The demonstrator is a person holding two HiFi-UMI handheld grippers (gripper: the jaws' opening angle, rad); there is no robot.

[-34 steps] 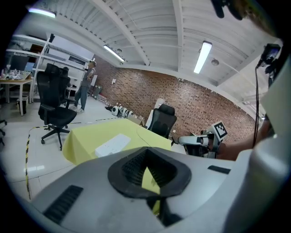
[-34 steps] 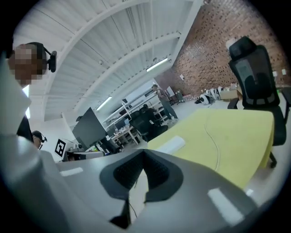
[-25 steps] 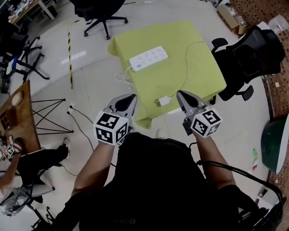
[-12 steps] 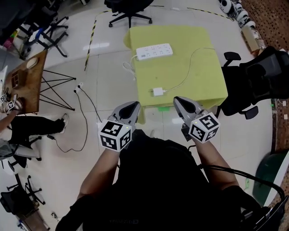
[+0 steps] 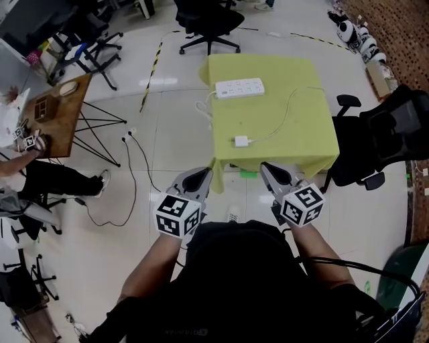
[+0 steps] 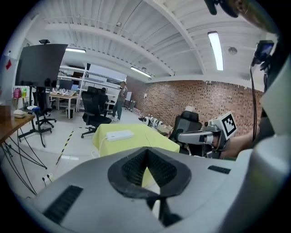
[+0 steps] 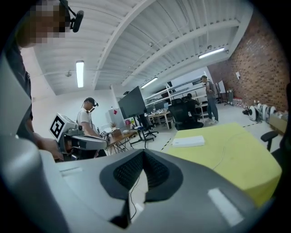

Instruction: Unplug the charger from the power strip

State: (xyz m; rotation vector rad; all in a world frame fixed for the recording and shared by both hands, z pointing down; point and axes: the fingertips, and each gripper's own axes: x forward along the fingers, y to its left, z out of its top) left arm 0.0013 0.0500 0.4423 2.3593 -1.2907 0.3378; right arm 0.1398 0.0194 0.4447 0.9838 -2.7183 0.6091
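Note:
A white power strip [image 5: 239, 88] lies at the far side of the yellow-green table [image 5: 295, 144], and it shows again as the power strip [image 6: 119, 135] and the power strip [image 7: 188, 141]. The small white charger [image 5: 240, 141] lies near the table's front edge, apart from the strip, with its thin cable curving off to the right. My left gripper [image 5: 200, 175] and right gripper [image 5: 267, 169] hover side by side short of the table's near edge, both shut and holding nothing. The left gripper [image 6: 146, 152] and right gripper [image 7: 144, 152] point toward the table.
Black office chairs stand beyond the table [image 5: 209, 17] and at its right [image 5: 385, 127]. A wooden desk [image 5: 57, 110] with a seated person [image 5: 40, 177] is at the left. A black cable [image 5: 134, 167] trails over the floor, and the strip's white cord [image 5: 201, 107] hangs off the table's left side.
The view has swung so the table sits square ahead and a little farther off. Both grippers have drawn back from the near edge and the charger. Their jaws have stayed shut.

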